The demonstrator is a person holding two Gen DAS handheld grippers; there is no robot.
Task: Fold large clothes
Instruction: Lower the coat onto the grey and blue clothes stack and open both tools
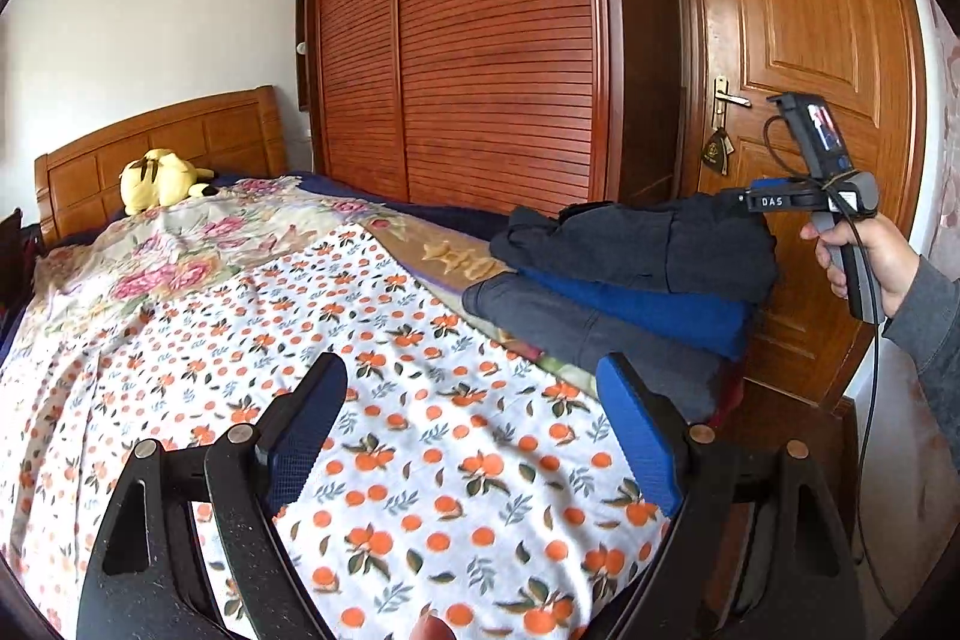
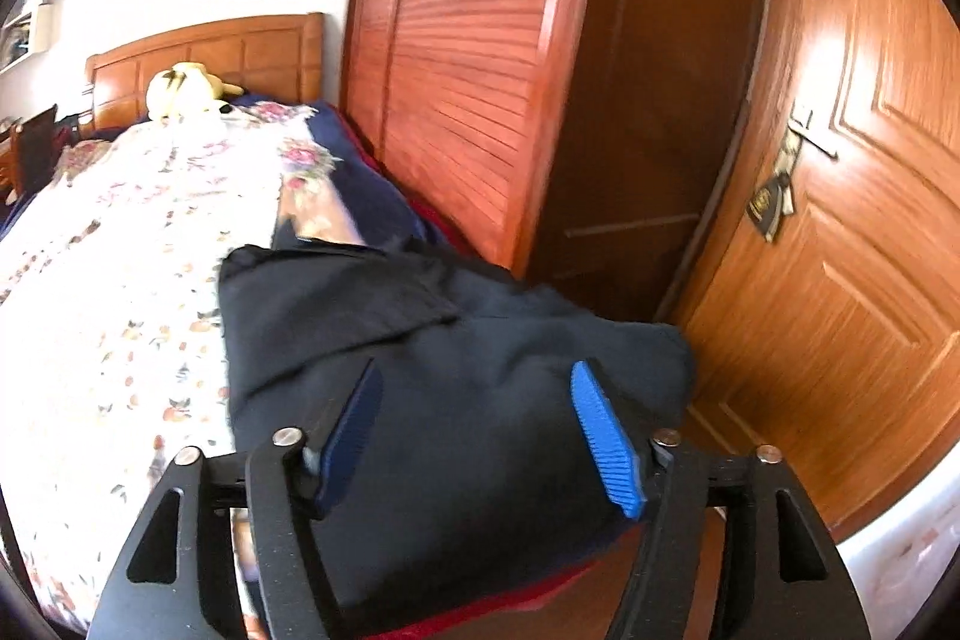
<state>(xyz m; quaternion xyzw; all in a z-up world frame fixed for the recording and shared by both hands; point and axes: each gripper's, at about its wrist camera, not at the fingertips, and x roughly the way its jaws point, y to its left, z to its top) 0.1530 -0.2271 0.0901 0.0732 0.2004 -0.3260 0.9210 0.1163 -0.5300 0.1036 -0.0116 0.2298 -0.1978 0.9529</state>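
Bed sheet fills the foreground beneath the left gripper, its fingers spread wide on nothing. Right gripper, fingers apart, hovers over the dark garment topping the folded stack at the bed's corner, near the door. Only the left view shows the stack's layers and the right hand; the wardrobe stands beyond.

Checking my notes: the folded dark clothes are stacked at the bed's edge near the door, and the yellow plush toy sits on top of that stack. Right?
Not quite. The stack of folded dark clothes is near the door, but the yellow plush toy sits by the headboard, as the left wrist view shows.
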